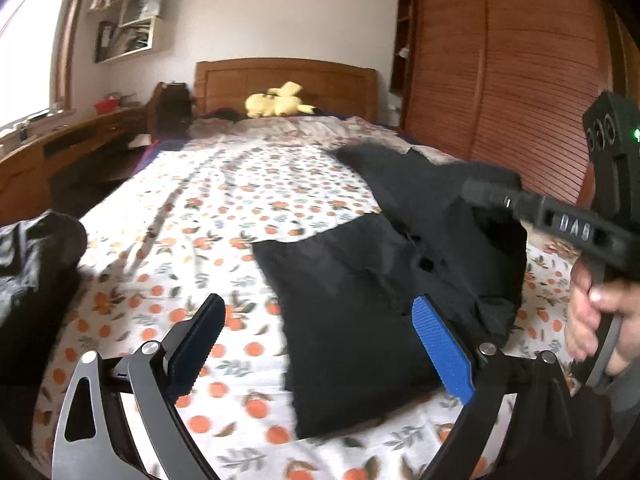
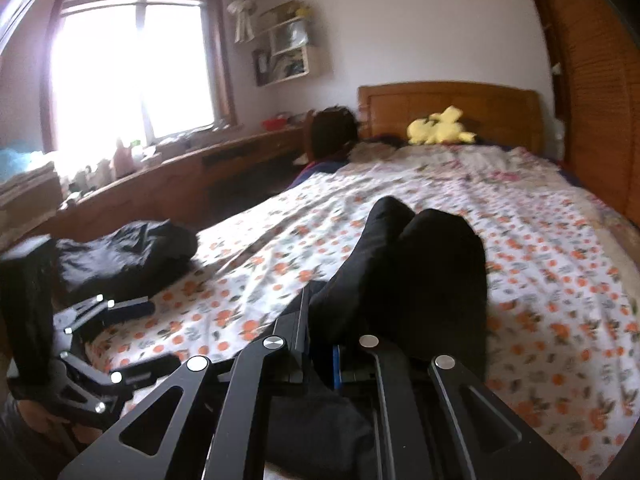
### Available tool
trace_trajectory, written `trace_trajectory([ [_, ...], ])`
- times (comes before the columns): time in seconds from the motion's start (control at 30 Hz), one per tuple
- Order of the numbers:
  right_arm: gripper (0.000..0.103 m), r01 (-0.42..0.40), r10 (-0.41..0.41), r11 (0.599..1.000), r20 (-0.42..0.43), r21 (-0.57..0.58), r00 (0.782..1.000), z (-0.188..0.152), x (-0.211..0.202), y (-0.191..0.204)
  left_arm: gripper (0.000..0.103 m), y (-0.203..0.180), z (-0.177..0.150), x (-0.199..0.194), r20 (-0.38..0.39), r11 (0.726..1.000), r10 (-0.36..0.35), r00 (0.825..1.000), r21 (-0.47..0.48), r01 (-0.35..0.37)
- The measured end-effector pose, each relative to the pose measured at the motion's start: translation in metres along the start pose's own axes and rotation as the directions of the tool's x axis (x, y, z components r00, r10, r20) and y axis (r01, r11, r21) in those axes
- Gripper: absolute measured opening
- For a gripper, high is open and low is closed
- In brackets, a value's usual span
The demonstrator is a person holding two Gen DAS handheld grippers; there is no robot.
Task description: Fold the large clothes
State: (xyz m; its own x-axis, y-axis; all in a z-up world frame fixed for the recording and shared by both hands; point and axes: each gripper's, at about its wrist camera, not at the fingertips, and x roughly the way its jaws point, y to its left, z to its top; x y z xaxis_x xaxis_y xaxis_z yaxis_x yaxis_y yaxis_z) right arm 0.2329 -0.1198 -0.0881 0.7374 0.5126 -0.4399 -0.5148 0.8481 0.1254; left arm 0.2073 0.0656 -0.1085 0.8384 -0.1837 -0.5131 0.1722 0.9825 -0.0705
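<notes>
Bed (image 1: 224, 208), orange-print sheet: black garment (image 1: 360, 320) spread, dark bundle (image 2: 128, 252) at edge, yellow plush (image 1: 276, 105) by headboard.

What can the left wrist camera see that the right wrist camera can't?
Only the left wrist view shows the hand holding the right gripper, which pinches a lifted edge of the black garment, and the left gripper open and empty. Only the right wrist view shows the bright window and the dark clothes pile in full. Both show the orange-patterned sheet, the yellow plush toy and the wooden headboard.
</notes>
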Motion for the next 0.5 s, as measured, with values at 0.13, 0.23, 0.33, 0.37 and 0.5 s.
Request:
trace_trajectory([
  [0.13,0.006,-0.032,0.031,0.999,-0.071,-0.016,0.997,-0.017,0.026,0.022,0.096,0.023,-0.003,-0.012,0.003,0.999,0.037,0.999,-0.030,-0.037],
  [0.23,0.006,-0.022,0.016,0.999,-0.141,-0.040,0.990,-0.037,0.045,0.035,0.096,0.037,-0.004,-0.018,0.004,0.997,0.056,0.998,-0.053,-0.056],
  [0.33,0.006,-0.020,0.011,0.999,-0.190,-0.046,0.982,-0.051,0.057,0.041,0.096,0.047,-0.003,-0.024,0.010,0.996,0.066,0.998,-0.068,-0.065],
  [0.37,0.006,-0.016,0.005,0.999,-0.201,-0.051,0.980,-0.055,0.059,0.042,0.096,0.049,-0.003,-0.026,0.012,0.995,0.068,0.998,-0.071,-0.067],
  [0.5,0.012,0.011,-0.028,0.997,-0.214,-0.081,0.976,-0.057,0.056,0.050,0.096,0.054,-0.002,-0.029,0.019,0.994,0.072,0.997,-0.079,-0.070],
])
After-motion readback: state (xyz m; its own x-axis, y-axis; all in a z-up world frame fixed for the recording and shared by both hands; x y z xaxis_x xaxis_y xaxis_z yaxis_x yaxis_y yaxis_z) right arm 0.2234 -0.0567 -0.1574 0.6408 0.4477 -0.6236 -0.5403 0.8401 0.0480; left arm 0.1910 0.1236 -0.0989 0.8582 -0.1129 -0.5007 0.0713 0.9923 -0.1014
